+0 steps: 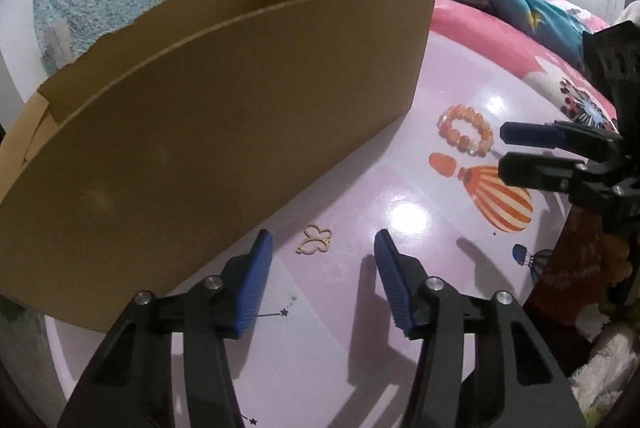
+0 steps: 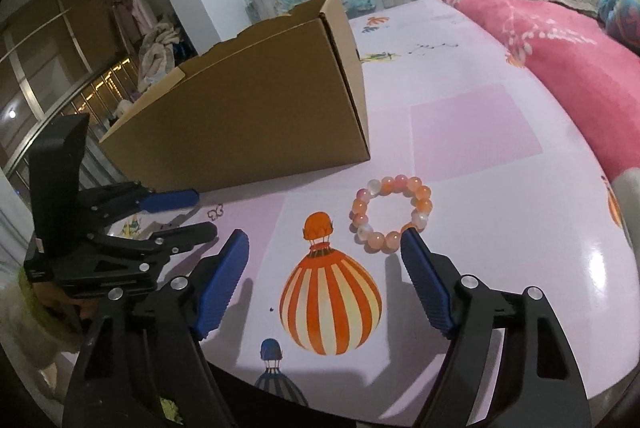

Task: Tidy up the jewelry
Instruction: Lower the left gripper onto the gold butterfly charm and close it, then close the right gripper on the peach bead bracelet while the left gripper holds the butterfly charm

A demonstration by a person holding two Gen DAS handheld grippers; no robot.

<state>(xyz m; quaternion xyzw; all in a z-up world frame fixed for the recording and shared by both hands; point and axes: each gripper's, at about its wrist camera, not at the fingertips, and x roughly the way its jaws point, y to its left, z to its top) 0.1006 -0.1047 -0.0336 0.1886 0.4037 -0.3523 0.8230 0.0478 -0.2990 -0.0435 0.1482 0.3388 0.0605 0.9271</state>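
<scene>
A small gold butterfly charm [image 1: 315, 240] lies flat on the glossy lilac tablecloth [image 1: 400, 308], just in front of the tips of my left gripper [image 1: 324, 236]. Its blue pads stand apart and do not touch the charm. A bracelet of orange and pink beads [image 2: 359, 205] lies further right. My right gripper [image 2: 324, 234] is open over the cloth, and its right fingertip [image 2: 410, 240] sits at the bracelet's near edge. Nothing is held. Each gripper shows in the other's view: the right gripper [image 1: 503, 147] and the left gripper [image 2: 205, 214].
An open-topped brown cardboard box [image 1: 220, 107] stands on the table's left, its long wall close beside the left gripper; it shows in the right wrist view too, box [image 2: 260, 131]. A striped balloon print [image 2: 330, 300] is on the cloth. A pink blanket [image 2: 560, 59] lies beyond.
</scene>
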